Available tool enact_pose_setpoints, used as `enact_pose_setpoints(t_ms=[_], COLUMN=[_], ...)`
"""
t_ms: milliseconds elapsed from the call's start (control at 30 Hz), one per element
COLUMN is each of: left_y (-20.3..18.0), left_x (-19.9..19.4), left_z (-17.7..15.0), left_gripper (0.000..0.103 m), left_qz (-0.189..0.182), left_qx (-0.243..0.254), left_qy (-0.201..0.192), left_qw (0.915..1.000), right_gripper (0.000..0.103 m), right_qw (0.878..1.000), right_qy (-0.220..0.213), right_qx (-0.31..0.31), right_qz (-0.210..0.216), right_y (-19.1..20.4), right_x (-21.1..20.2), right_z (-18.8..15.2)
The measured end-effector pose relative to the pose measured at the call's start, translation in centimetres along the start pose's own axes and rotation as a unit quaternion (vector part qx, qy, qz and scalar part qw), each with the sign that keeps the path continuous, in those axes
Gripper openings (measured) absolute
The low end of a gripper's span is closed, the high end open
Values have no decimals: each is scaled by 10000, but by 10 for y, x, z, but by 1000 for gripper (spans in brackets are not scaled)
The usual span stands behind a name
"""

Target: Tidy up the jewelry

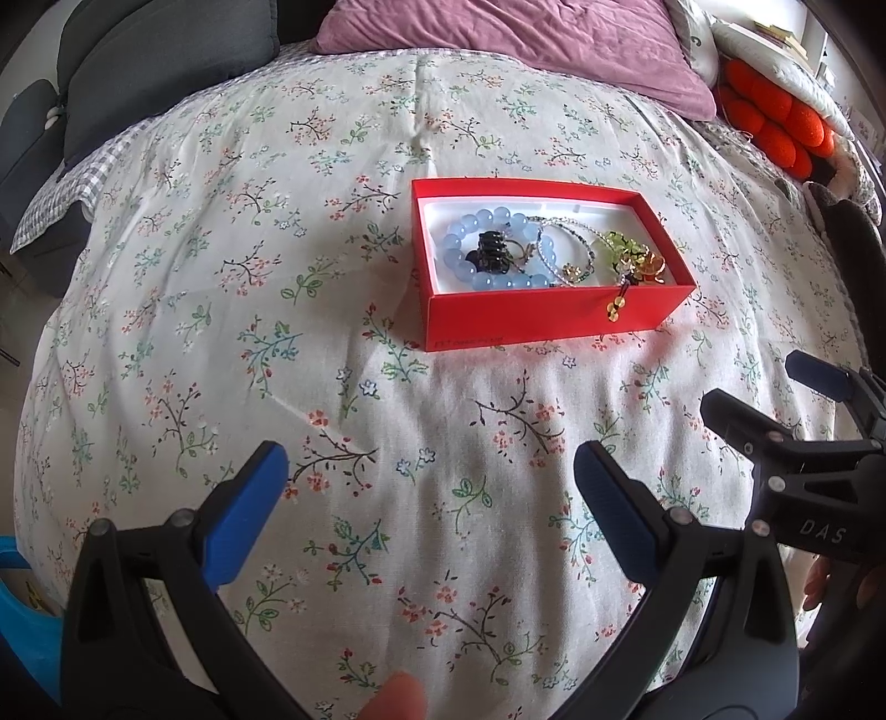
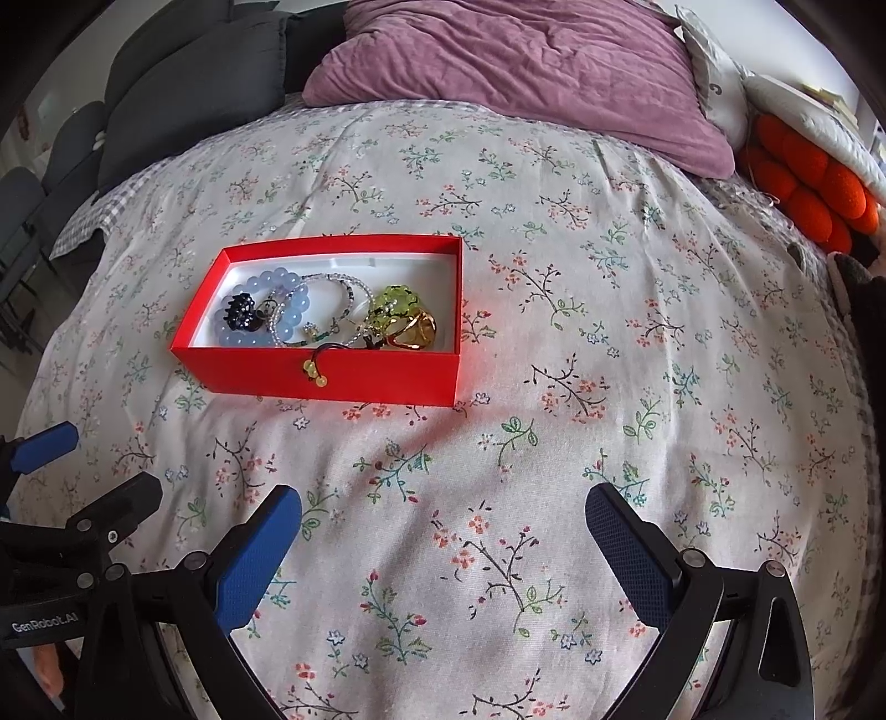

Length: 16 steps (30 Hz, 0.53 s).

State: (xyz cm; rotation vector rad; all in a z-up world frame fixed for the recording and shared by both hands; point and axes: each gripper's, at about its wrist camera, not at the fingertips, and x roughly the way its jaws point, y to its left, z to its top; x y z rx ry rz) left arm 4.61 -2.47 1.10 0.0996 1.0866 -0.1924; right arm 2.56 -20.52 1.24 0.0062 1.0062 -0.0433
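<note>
A red box with a white inside lies on the floral bedspread. It holds a blue bead bracelet, a black piece, thin silver bracelets, a green bead piece and a gold ring. A yellow bead tassel hangs over the front wall. My left gripper is open and empty, near of the box. My right gripper is open and empty, near and right of the box.
A purple pillow lies at the head of the bed. Dark grey cushions are at the far left. An orange bobbled cushion is at the far right. The right gripper's body shows in the left wrist view.
</note>
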Motion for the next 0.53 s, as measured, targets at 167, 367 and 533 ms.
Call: enact_pose_setpoints(t_ms=[167,367,533], left_y=[0,1,2], left_x=[1,1,1], left_z=[1,0,0], left_gripper=[103,103,103], left_qz=[40,63,112], left_qx=[-16,-18,-31], left_qy=[17,28,0], left_qw=[10000,10000,9999], right_gripper=[103,103,103], right_qw=[10000,10000,10000], right_qy=[0,-2,-3], right_qx=[10,0,-14], right_qz=[-5,-1,-9], right_y=[0,0,2], right_x=[0,0,0], right_z=[0,0,0])
